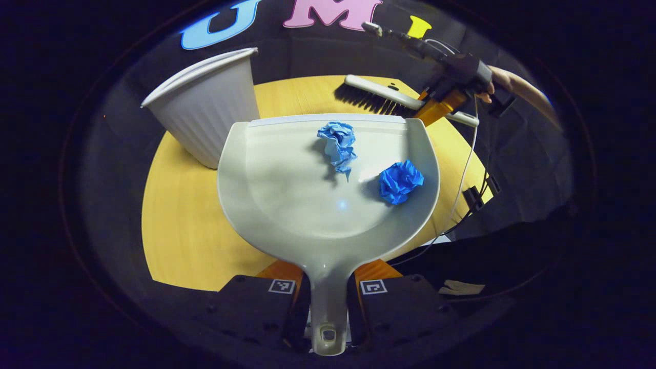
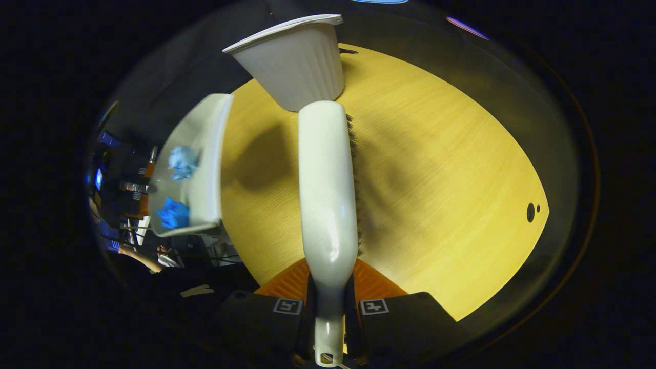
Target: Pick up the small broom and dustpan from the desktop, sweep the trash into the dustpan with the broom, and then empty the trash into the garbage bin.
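Observation:
In the left gripper view my left gripper point(image 1: 328, 287) is shut on the handle of the white dustpan point(image 1: 287, 195), which is held over the yellow table. Two crumpled blue paper balls lie in the pan: a pale one point(image 1: 338, 146) and a darker one point(image 1: 401, 181). The white ribbed garbage bin point(image 1: 207, 113) stands just beyond the pan's left corner. Past the pan's far edge, the right gripper point(image 1: 435, 105) holds the small broom point(image 1: 384, 100). In the right gripper view my right gripper point(image 2: 330, 302) is shut on the broom's handle point(image 2: 328, 205); the dustpan point(image 2: 197, 164) and bin point(image 2: 297, 64) show there too.
The round wooden table point(image 2: 435, 169) has open surface to the right of the broom, with small dark holes point(image 2: 531, 211) near its right edge. A cable point(image 1: 464, 174) hangs off the right gripper, and a person's hand point(image 1: 505, 82) holds that gripper. Black cloth surrounds the table.

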The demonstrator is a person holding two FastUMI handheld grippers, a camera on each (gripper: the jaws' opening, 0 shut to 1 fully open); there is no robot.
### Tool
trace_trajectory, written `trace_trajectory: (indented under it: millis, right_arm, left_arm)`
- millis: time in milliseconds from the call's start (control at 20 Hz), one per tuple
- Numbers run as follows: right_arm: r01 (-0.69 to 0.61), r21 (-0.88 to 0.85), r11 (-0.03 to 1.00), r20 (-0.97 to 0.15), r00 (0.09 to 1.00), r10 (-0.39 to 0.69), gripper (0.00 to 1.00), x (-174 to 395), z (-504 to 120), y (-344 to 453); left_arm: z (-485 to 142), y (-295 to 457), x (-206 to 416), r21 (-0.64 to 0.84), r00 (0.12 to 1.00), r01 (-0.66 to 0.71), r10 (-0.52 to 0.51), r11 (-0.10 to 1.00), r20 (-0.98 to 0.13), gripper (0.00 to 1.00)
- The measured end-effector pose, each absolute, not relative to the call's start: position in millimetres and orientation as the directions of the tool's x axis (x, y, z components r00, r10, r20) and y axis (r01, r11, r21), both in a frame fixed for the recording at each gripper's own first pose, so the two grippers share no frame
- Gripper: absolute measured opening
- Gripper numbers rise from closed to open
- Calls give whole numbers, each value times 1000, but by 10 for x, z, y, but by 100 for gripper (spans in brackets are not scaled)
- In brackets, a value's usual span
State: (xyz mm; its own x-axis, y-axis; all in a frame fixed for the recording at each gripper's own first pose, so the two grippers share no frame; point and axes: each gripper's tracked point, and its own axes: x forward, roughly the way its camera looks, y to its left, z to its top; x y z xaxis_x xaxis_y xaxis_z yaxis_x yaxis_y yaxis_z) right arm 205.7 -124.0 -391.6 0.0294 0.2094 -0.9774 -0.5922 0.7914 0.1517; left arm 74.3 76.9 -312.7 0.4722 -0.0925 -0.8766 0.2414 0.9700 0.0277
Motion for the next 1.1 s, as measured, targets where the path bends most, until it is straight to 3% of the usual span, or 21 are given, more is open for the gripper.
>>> trace_trajectory:
  millis: [50, 100, 150, 250, 400, 500, 700, 750, 1000, 1100]
  right_arm:
    - [-578, 167, 799, -977, 13, 214, 30, 2062, -4012, -1396]
    - [-569, 172, 804, -975, 18, 222, 27, 2159, -4161, -1581]
    - [-564, 181, 806, -972, 21, 233, 23, 2242, -4281, -1773]
    - [-551, 206, 809, -966, 19, 259, 30, 2261, -4389, -2026]
    - [-517, 268, 813, -946, 18, 324, 27, 2404, -4559, -2514]
    - [-491, 313, 813, -927, 28, 374, 23, 2363, -4204, -2575]
    - [-451, 369, 812, -898, 53, 437, 27, 2637, -3469, -3170]
    - [-439, 378, 815, -893, 59, 445, 23, 2618, -3436, -3254]
    - [-313, 433, 846, -866, 116, 486, 30, 2829, -3431, -3705]
    - [-296, 439, 849, -861, 131, 491, 26, 2734, -3490, -3741]
  left_arm:
    - [-3080, 760, 727, 41, 448, 218, -63, 975, -892, 30]
    - [-3028, 725, 744, 41, 431, 195, -48, 980, -901, 30]
    - [-2932, 666, 745, 27, 433, 177, -53, 984, -900, 30]
    - [-2832, 637, 766, 19, 436, 143, -46, 990, -899, 30]
    - [-2585, 751, 971, 97, 475, 71, 52, 993, -878, 30]
    - [-2452, 841, 1216, 131, 501, -11, 119, 991, -857, 30]
    - [-2136, 1440, 1899, 229, 490, -81, 239, 970, -838, 29]
    - [-2149, 1595, 2101, 262, 472, -83, 270, 961, -839, 30]
    - [-2389, 2040, 2837, 408, 380, -79, 406, 910, -831, 30]
    - [-2361, 2096, 2989, 466, 362, -33, 445, 884, -819, 30]
